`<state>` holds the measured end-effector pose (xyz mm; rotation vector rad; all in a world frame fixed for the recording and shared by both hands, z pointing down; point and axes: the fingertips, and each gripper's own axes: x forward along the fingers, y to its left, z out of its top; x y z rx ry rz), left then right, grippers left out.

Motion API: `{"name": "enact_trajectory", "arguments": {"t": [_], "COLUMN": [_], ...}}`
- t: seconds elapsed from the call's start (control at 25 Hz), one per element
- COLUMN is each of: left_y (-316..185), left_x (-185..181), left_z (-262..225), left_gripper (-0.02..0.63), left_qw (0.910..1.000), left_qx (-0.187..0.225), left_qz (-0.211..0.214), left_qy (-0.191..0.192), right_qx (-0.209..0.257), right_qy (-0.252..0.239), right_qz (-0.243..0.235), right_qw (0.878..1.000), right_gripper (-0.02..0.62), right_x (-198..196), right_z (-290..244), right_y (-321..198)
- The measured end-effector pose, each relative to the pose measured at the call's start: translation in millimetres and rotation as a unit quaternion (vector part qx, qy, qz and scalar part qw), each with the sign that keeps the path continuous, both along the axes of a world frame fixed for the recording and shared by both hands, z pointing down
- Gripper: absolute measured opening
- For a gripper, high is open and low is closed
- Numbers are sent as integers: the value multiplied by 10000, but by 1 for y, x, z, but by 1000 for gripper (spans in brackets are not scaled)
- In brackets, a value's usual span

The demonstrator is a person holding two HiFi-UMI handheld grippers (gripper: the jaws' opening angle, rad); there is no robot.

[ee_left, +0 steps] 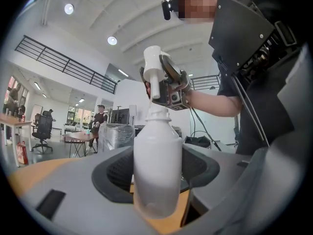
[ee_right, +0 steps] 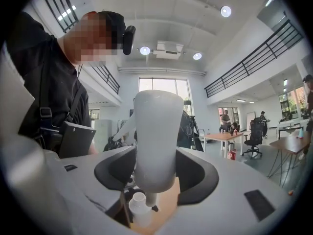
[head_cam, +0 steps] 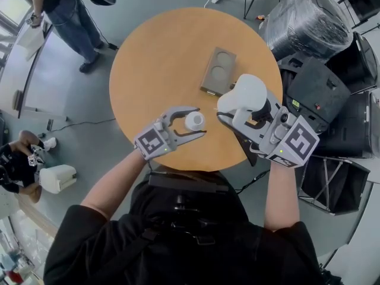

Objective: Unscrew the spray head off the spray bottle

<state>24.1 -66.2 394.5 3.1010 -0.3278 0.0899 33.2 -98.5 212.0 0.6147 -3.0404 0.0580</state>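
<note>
Just on the person's side of the grey two-hole tray (head_cam: pixel 218 71), the left gripper (head_cam: pixel 199 122) has its fingers clamped on the body of the spray bottle (ee_left: pixel 157 165). It holds the bottle upright over the round table (head_cam: pixel 160 58), apparently so it cannot turn. Further right, also nearer the person than the tray, the right gripper (ee_right: pixel 156 173) pinches the spray head (ee_right: pixel 155 136). The head stands raised above the bottle's open neck with its stem hanging down, so I judge it already unscrewed.

Round wooden bench (head_cam: pixel 160 58) on grey floor (head_cam: pixel 83 100). White walls (ee_left: pixel 131 91), black-railed balcony (ee_left: pixel 63 65), round ceiling lights (ee_right: pixel 226 11), tall window (ee_right: pixel 164 84), distant desk (ee_right: pixel 222 136), office chair (ee_right: pixel 254 131).
</note>
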Motion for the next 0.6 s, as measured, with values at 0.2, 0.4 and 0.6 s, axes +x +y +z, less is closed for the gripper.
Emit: {"name": "enact_trajectory", "arguments": {"t": [0.2, 0.4, 0.6], "left_y": [-14, -20, -33], "left_x": [-10, -9, -7], "left_z": [-5, 0, 14], "left_gripper": [308, 308, 308], "left_qw": [9999, 9996, 9985], "left_qx": [75, 118, 386], "left_qz": [-113, -245, -386], "left_qy": [76, 57, -56], "right_qx": [-411, -987, -1552], "right_qy": [387, 633, 865], "right_qz": [216, 692, 884], "right_qw": [9982, 9907, 9801], "right_gripper": [264, 264, 264], "right_x": [-4, 7, 14], "right_z": [43, 97, 151], "right_y": [-18, -30, -43]}}
